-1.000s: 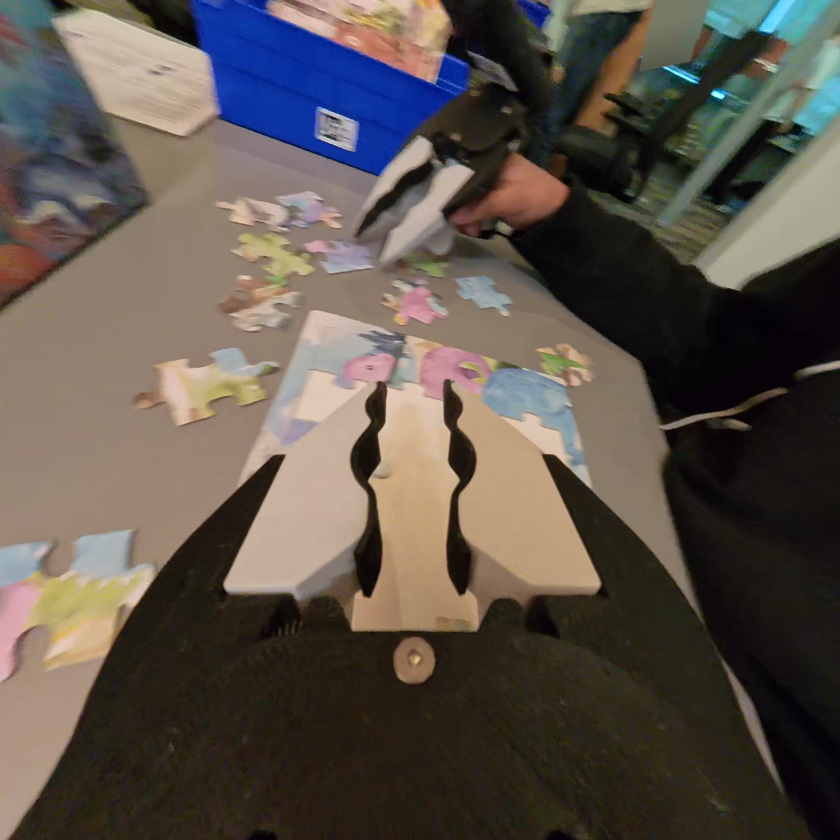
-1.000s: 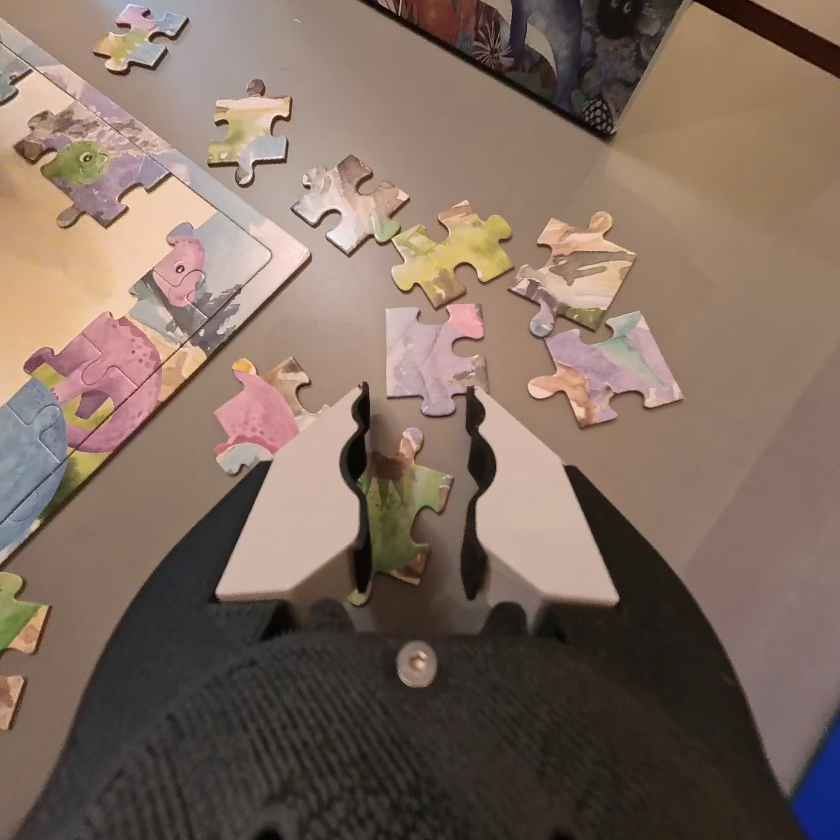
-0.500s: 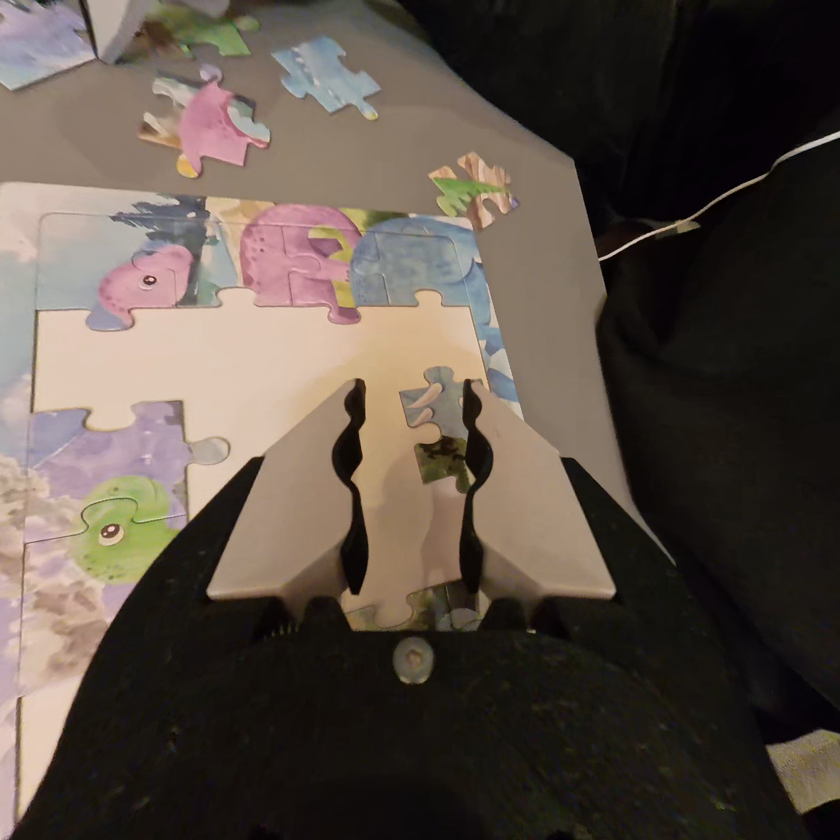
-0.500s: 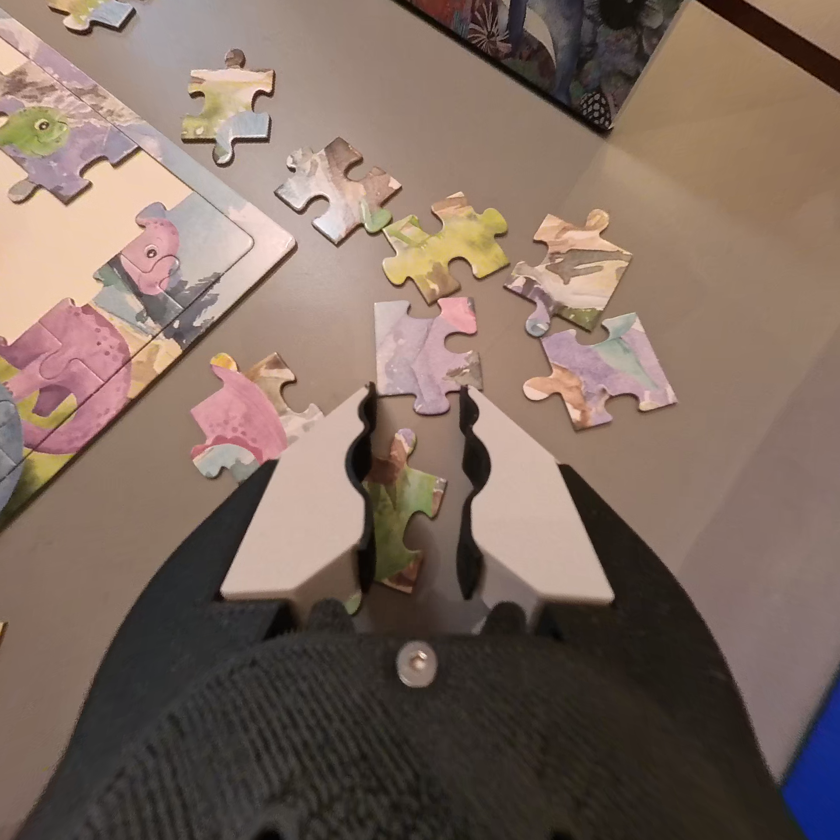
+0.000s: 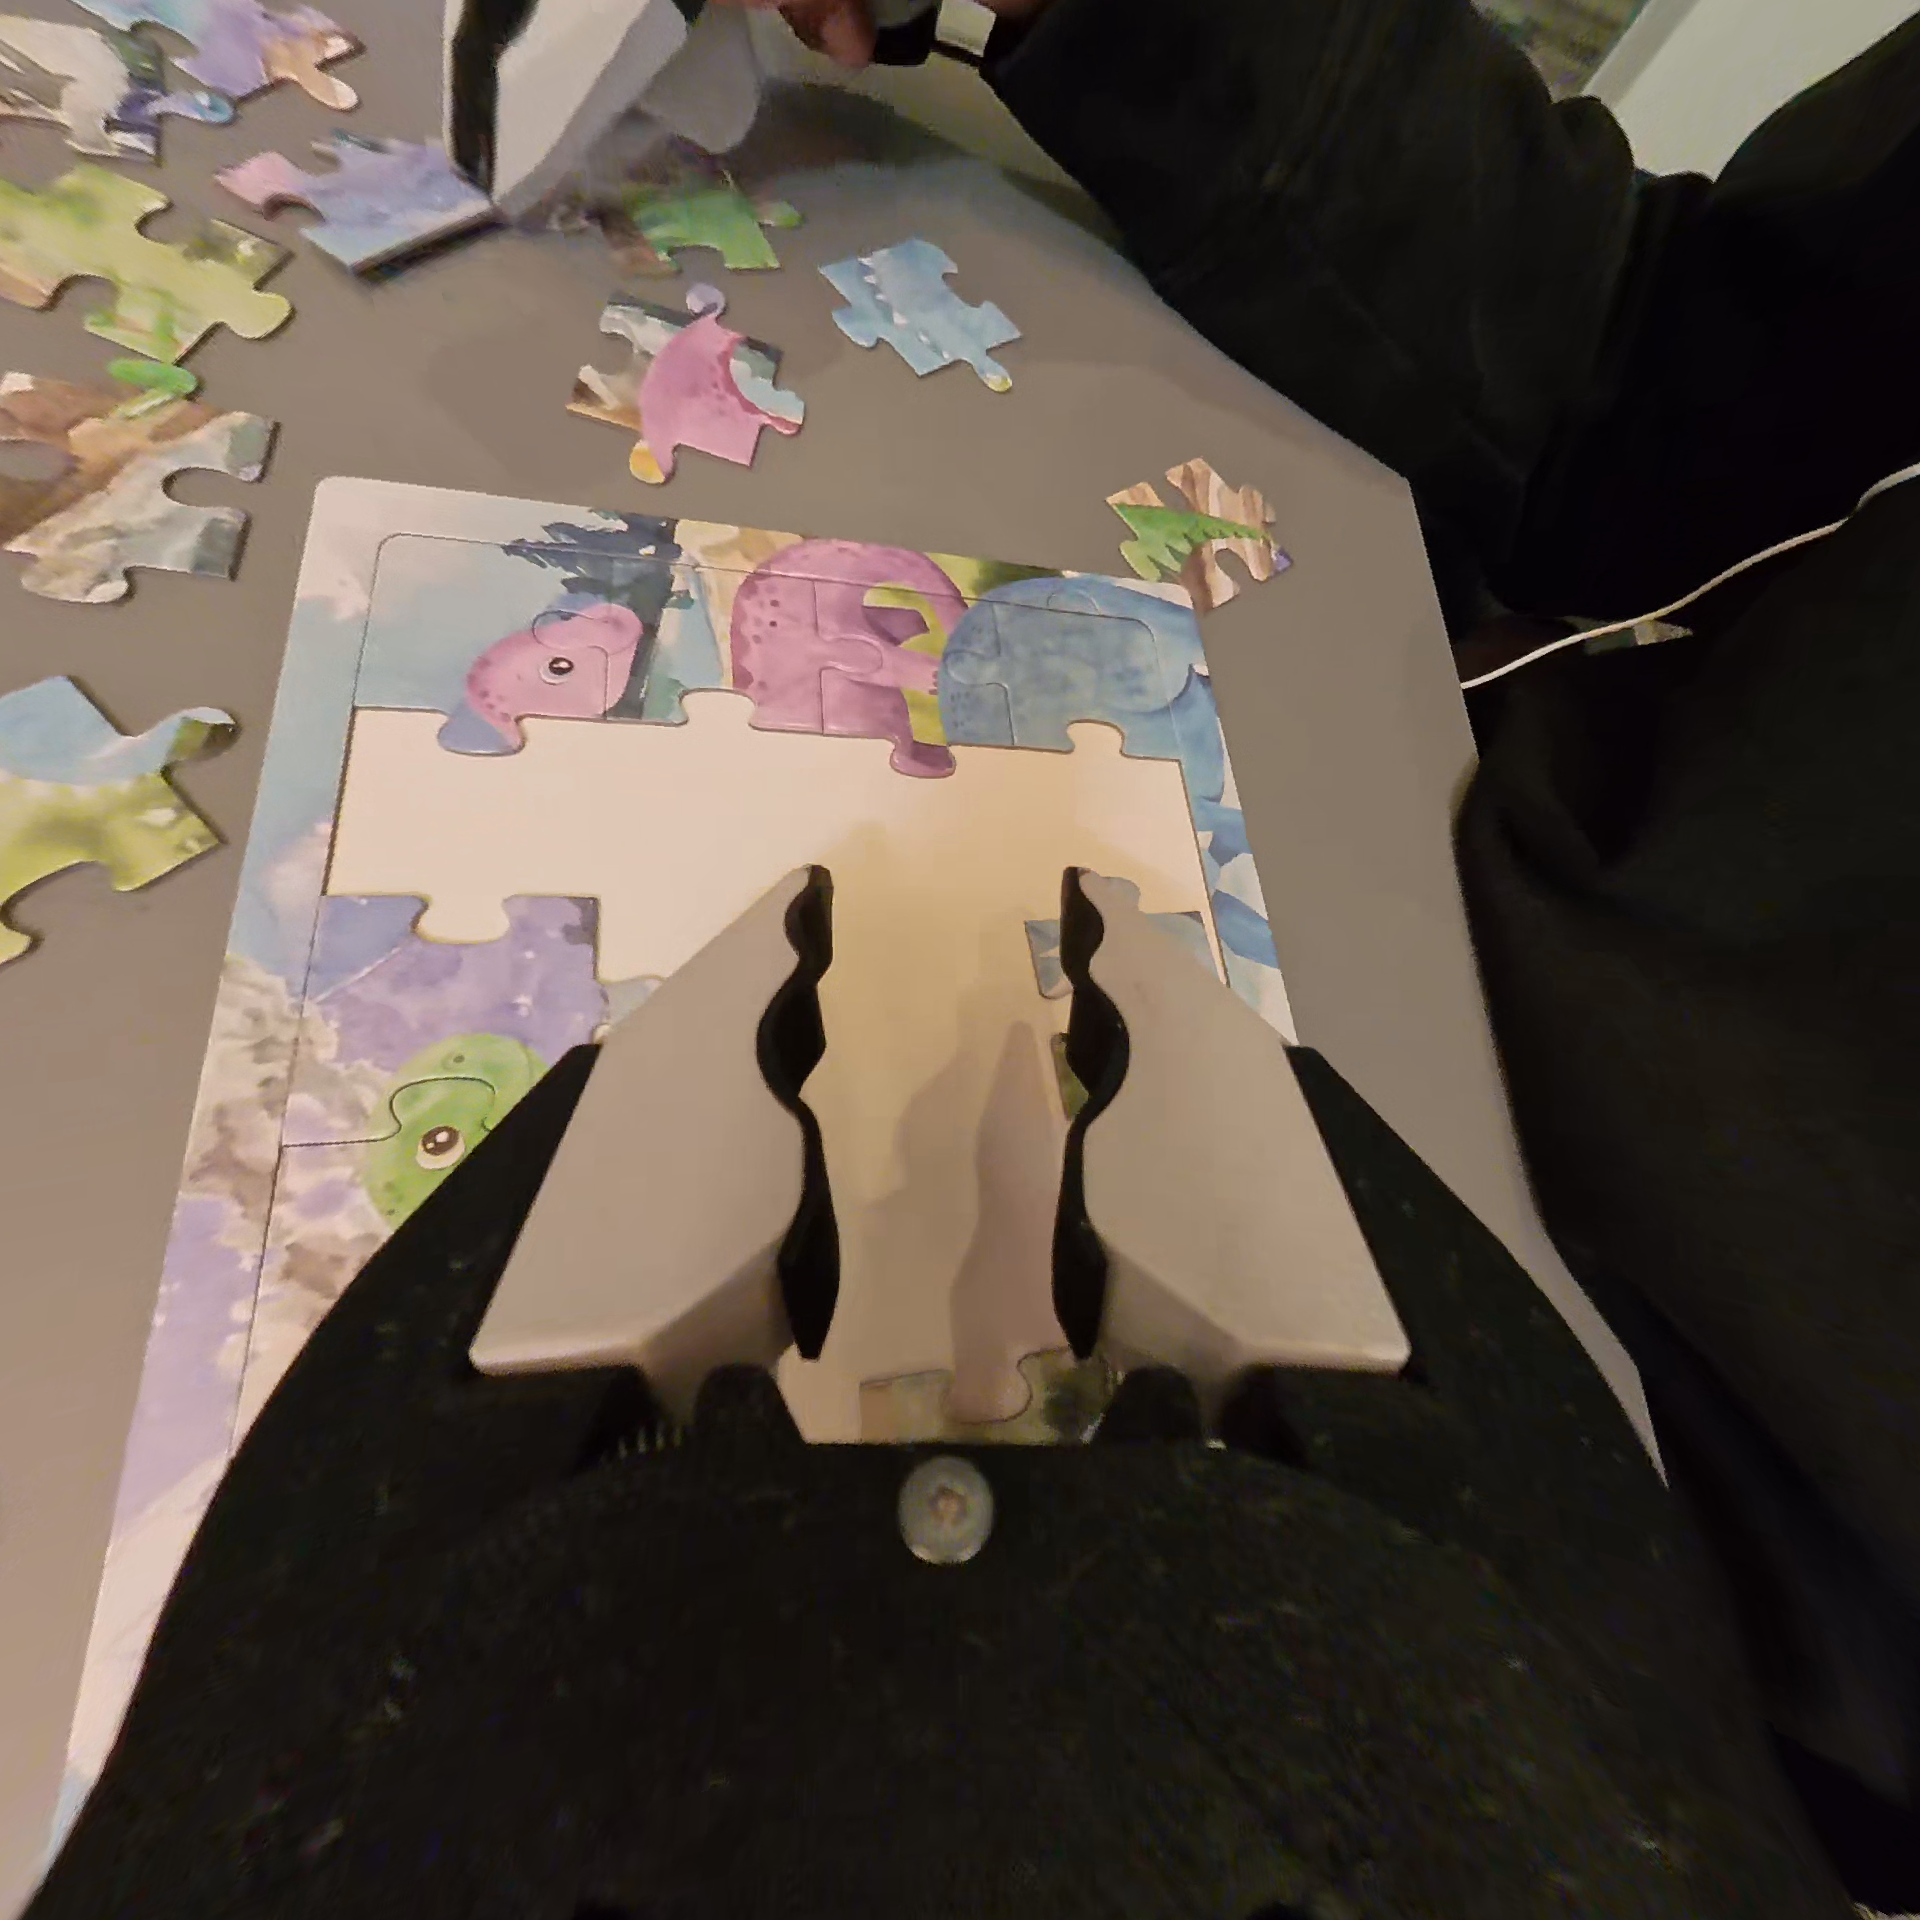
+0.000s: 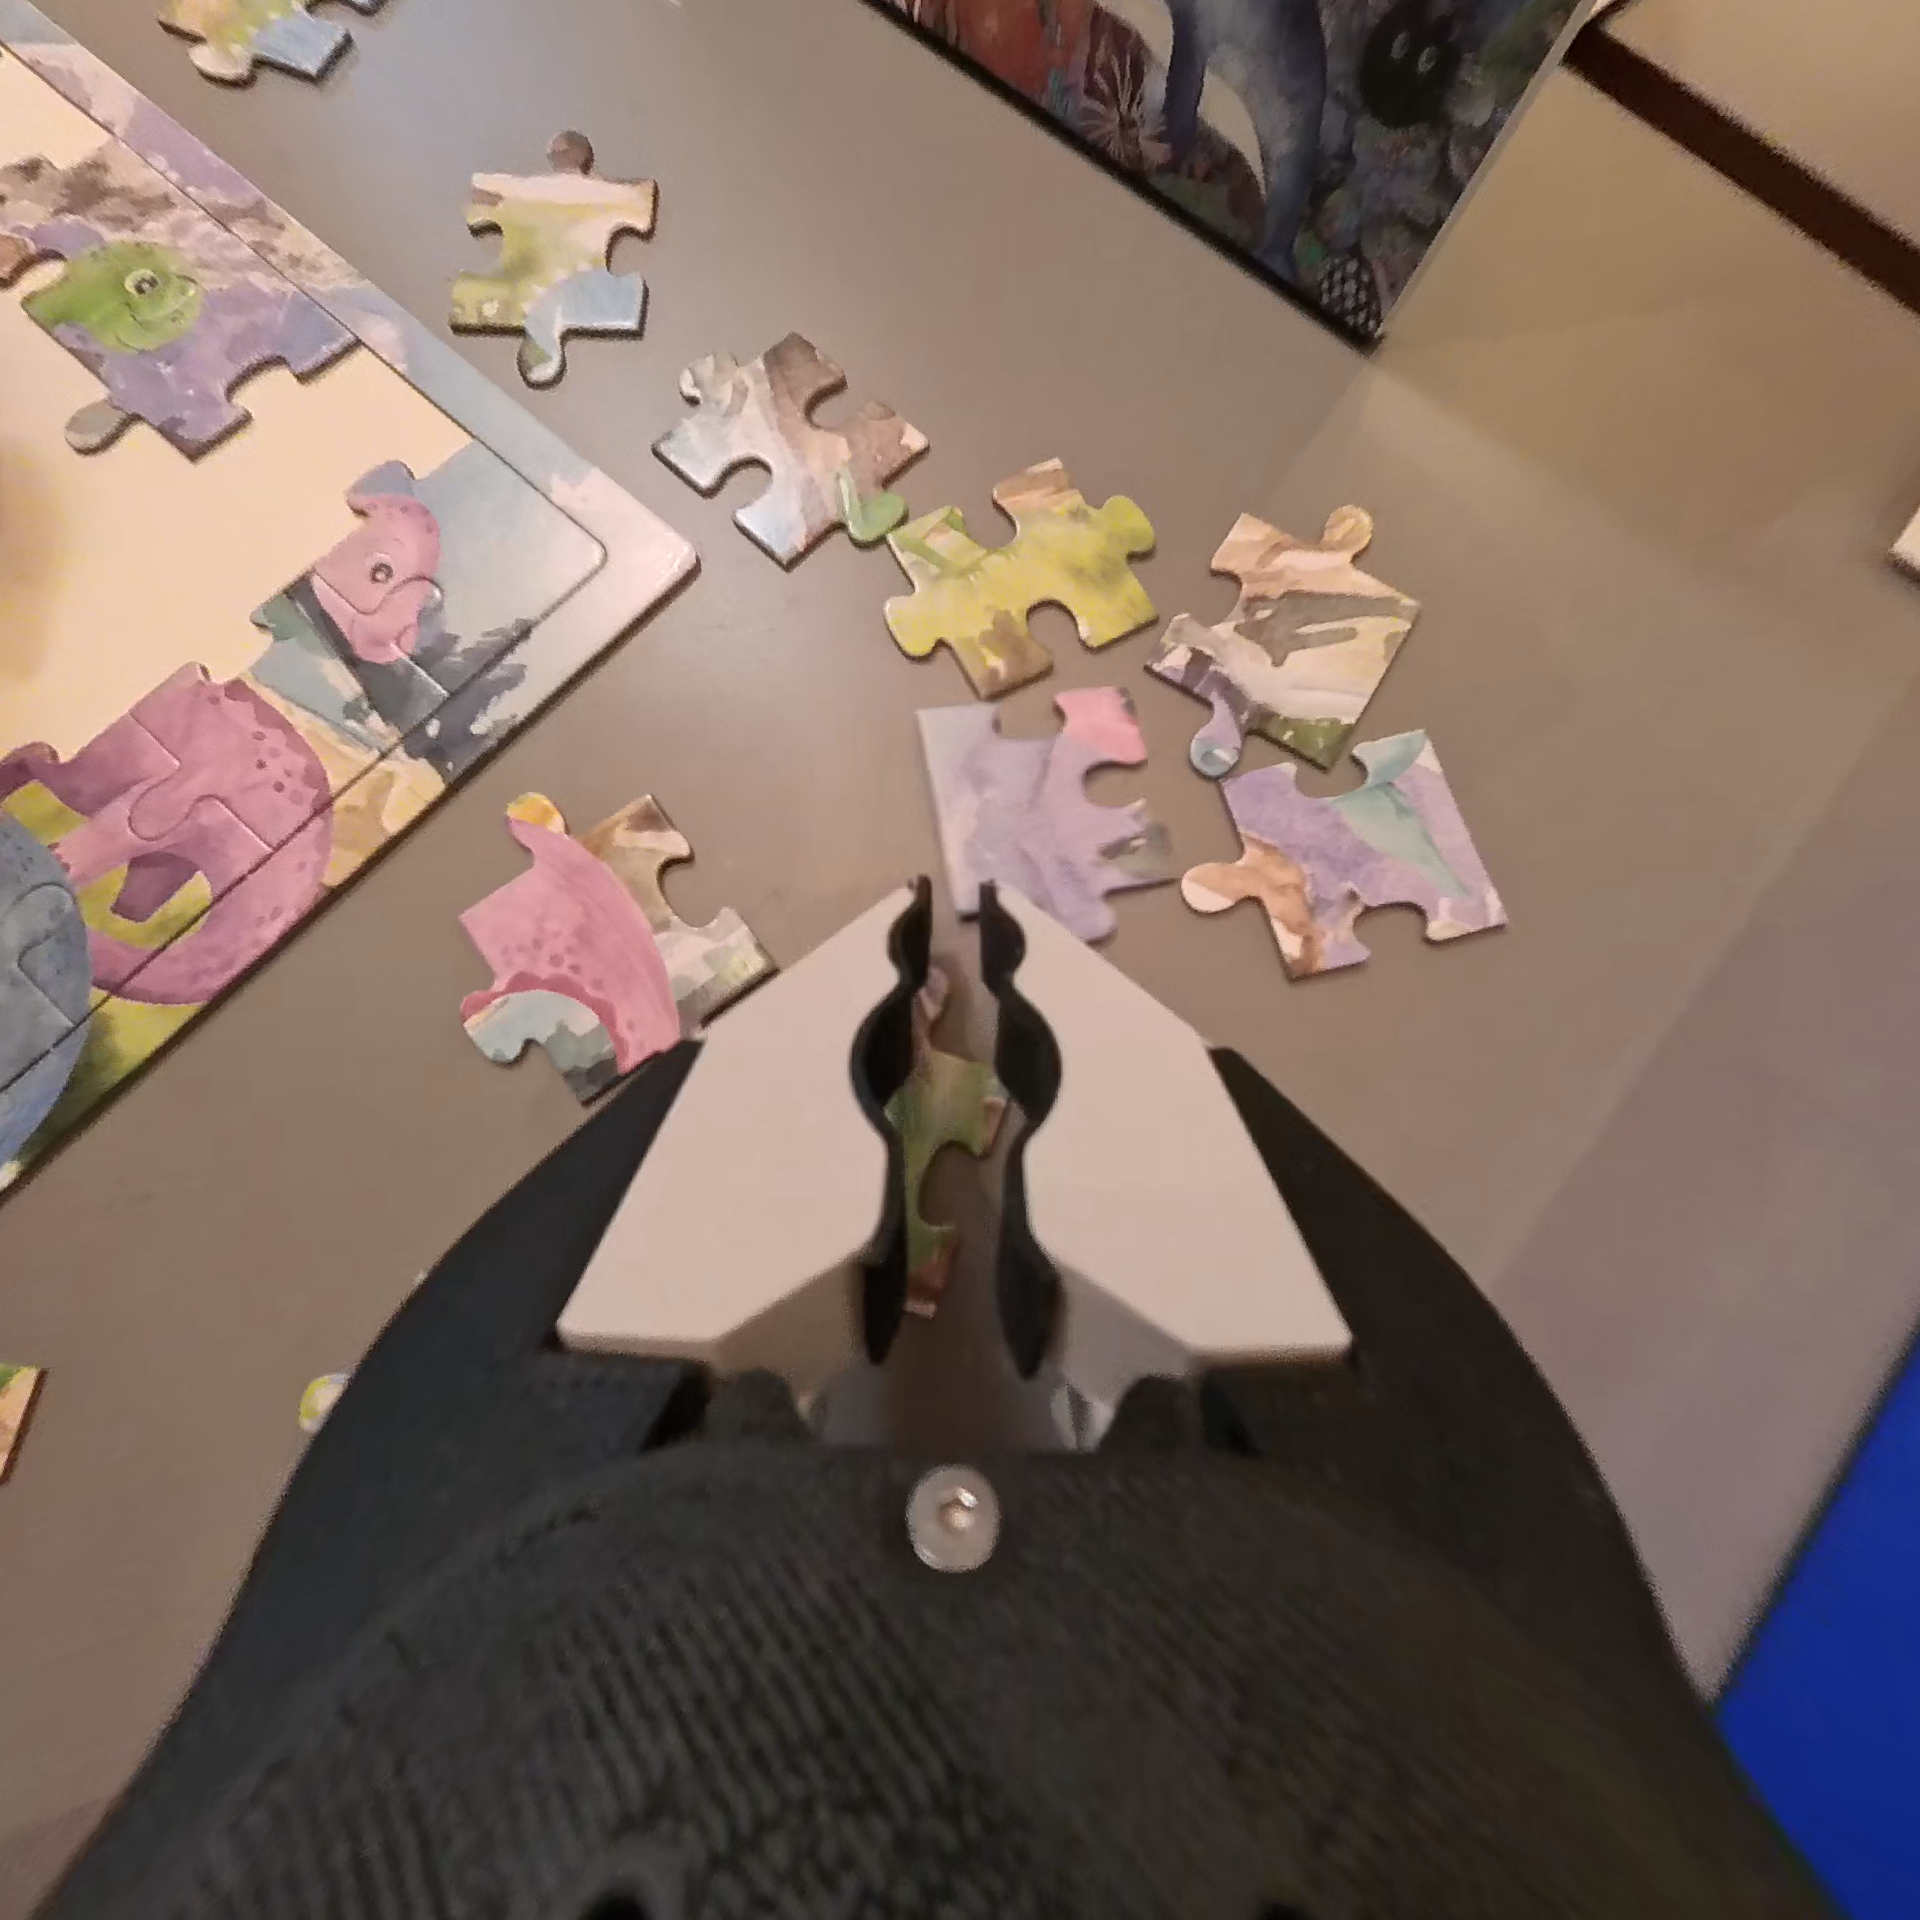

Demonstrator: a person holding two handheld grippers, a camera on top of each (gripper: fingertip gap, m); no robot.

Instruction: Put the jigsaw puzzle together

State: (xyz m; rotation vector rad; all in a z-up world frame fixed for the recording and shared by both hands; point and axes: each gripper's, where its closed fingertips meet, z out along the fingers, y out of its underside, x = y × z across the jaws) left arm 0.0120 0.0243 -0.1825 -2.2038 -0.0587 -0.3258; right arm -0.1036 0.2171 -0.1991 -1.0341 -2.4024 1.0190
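Green puzzle piece (image 6: 940, 1117) between right hand-held gripper (image 6: 951, 899) fingers

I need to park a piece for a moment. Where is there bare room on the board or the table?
The cream middle of the puzzle board is bare, between the dinosaur row and the green-faced piece. Grey table right of the lavender pieces is open too. The cluster ahead of the right gripper is crowded.

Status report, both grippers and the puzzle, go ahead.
Left gripper open over puzzle board. Right gripper shut on green piece. Loose pink piece beside it.
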